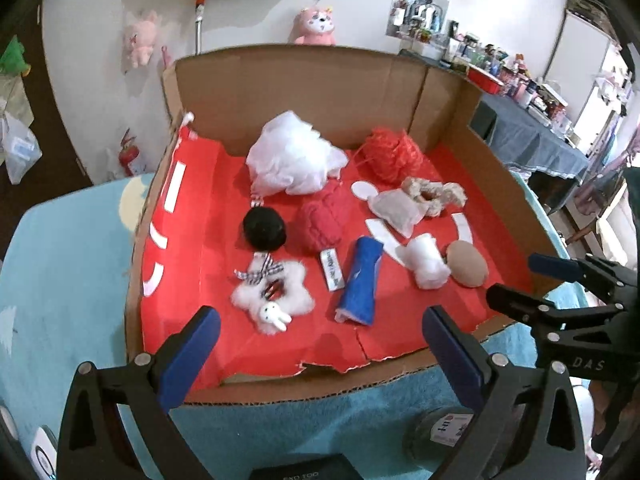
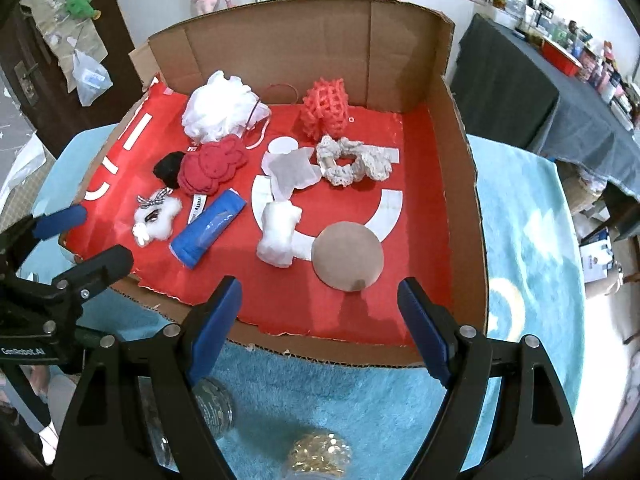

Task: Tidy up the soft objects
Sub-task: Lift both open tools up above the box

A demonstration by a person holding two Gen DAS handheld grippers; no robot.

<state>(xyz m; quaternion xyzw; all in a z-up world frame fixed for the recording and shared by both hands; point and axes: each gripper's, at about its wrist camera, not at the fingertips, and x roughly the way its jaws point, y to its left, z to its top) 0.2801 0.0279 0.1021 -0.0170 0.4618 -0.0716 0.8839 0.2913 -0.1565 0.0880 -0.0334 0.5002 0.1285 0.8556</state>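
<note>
Both grippers, left (image 1: 320, 344) and right (image 2: 320, 320), we hold wide open and empty at the box's (image 2: 460, 168) six o'clock edge; the pad (image 2: 347, 257) lies nearest

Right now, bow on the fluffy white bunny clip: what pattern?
Black-and-white checked bow, clearest in the left wrist view.

Corrugated cardboard box (image 2: 400, 60), matt red paper lining (image 2: 416, 216), fluffy blue towel (image 2: 360, 396), white mesh pouf (image 1: 292, 160), crocheted scrunchie (image 2: 352, 162)
</note>
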